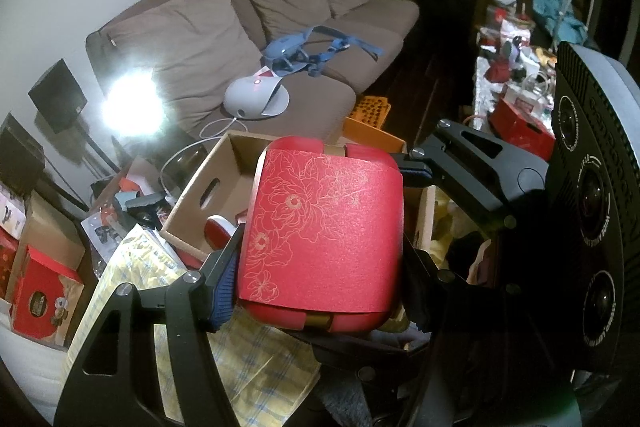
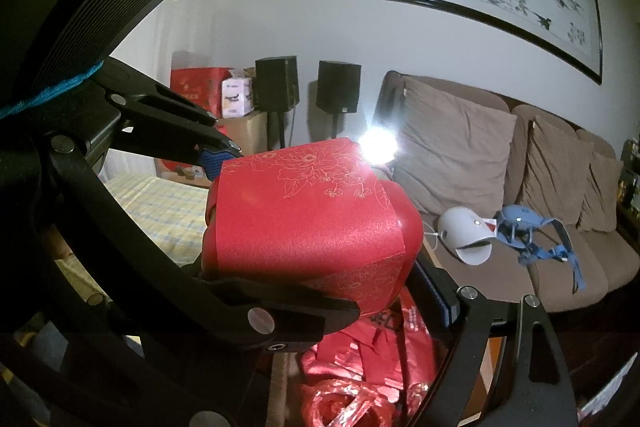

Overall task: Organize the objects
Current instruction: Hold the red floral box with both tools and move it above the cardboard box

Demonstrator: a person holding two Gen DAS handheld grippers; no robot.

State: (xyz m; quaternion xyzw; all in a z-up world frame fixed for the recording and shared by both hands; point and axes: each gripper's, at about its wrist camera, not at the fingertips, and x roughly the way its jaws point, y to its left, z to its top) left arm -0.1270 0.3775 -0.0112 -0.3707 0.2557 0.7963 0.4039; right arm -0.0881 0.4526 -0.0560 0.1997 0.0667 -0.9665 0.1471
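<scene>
A red box point(image 1: 320, 227) with a gold flower sleeve hangs in the air between both grippers. In the left wrist view my left gripper point(image 1: 320, 275) is shut on its lower part, with the blue pad point(image 1: 224, 287) pressed on its left side; the other finger is hidden behind the box. A pad point(image 1: 414, 171) of the right gripper touches the box's upper right corner. In the right wrist view the red box point(image 2: 304, 223) sits in my right gripper point(image 2: 394, 301), one finger under it and the blue pad point(image 2: 438, 297) on its right end. The left gripper's pad point(image 2: 214, 161) presses on its far left edge.
An open cardboard box point(image 1: 216, 183) stands right below, beside an orange crate point(image 1: 368, 131) and a yellow checked cloth point(image 1: 248, 367). Red packets point(image 2: 360, 367) lie underneath. A brown sofa point(image 2: 520, 167) carries a white device point(image 2: 464, 235). Red boxes point(image 1: 40, 299) stand at the left, a cluttered table point(image 1: 512, 75) at the right.
</scene>
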